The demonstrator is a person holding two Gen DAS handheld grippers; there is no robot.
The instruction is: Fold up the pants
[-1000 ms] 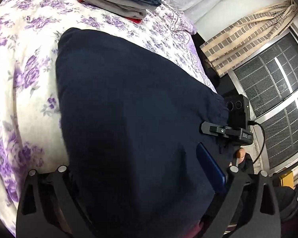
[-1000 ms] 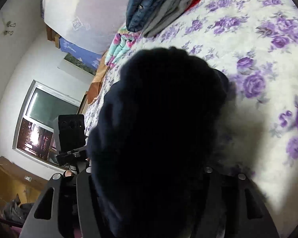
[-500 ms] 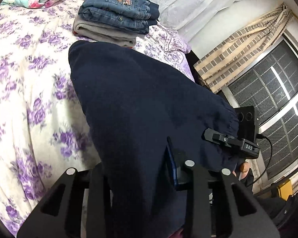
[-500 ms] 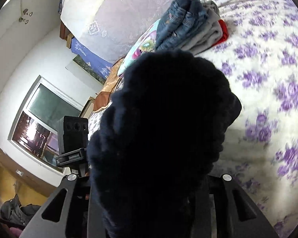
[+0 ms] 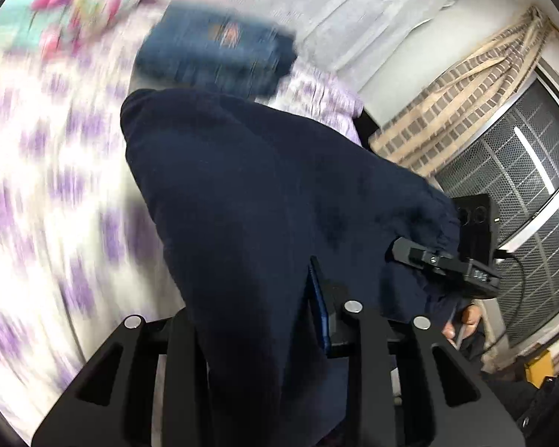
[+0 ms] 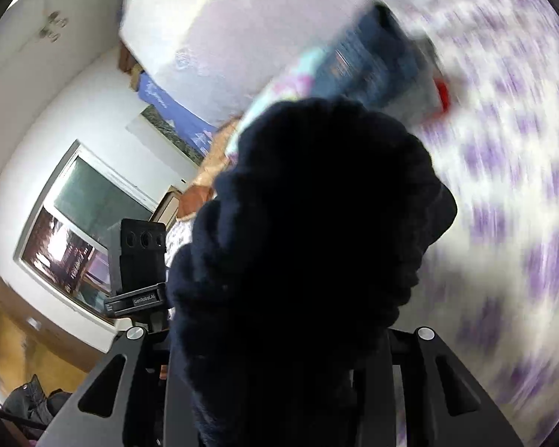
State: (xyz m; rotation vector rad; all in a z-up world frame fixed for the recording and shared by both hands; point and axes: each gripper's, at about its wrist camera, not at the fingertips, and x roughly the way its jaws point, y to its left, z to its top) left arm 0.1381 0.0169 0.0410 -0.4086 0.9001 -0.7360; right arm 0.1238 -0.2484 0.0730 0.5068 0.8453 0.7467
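Note:
Dark navy pants [image 5: 261, 186] hang bunched between both grippers, lifted above the floral bed sheet [image 5: 37, 186]. My left gripper [image 5: 253, 316] has its jaws closing on a fold of the pants; the cloth runs between them and hides the left finger, while the blue pad [image 5: 318, 298] of the right finger presses on it. In the right wrist view the pants [image 6: 316, 205] fill the middle as a dark gathered wad, and my right gripper [image 6: 279, 342] is shut on it. The right gripper's body [image 5: 447, 264] shows at the pants' far edge in the left wrist view.
A stack of folded jeans and grey clothes [image 5: 212, 52] lies at the head of the bed, with a teal and pink blanket [image 5: 67, 3] beside it. A striped curtain [image 5: 447, 85] and a meshed window [image 5: 521, 186] stand to the right.
The left gripper's jaws came together on the pants. Both grippers have risen, lifting the pants off the sheet; the bed has dropped away and the view now blurs.

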